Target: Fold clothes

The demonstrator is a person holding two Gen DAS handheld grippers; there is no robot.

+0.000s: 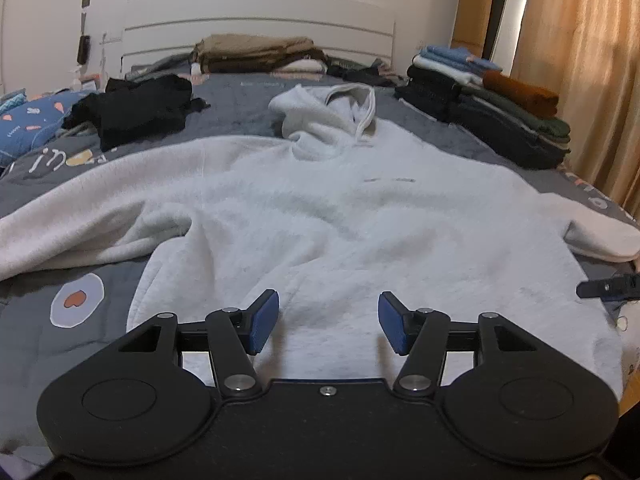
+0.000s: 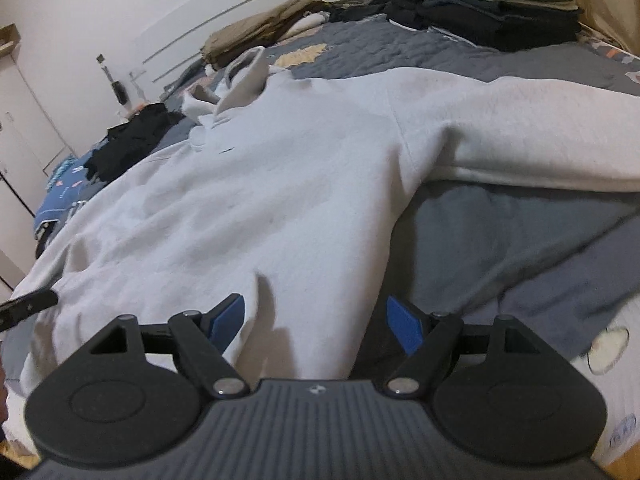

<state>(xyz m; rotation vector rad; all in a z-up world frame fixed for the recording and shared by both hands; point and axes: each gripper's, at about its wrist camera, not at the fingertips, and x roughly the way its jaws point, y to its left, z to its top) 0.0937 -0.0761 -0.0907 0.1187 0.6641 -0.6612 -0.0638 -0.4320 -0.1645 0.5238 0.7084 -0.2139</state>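
Hoodie (image 1: 320, 216): pale grey fleece, spread flat, rumpled, ahead of left claw (image 1: 328, 322) and right claw (image 2: 316, 324), both released. Chest print illegible.

Bare quilt (image 2: 500, 240) at 3 o'clock of hoodie (image 1: 320, 220); folded stacks (image 1: 488, 112) (far side) block 1 o'clock.

left wrist: low over hoodie (image 1: 320, 216) hem, facing headboard (image 1: 256, 36), near
right wrist: hoodie's right hem corner, tilted, facing hood, near
shared: hoodie body, far stacks (image 2: 480, 12)
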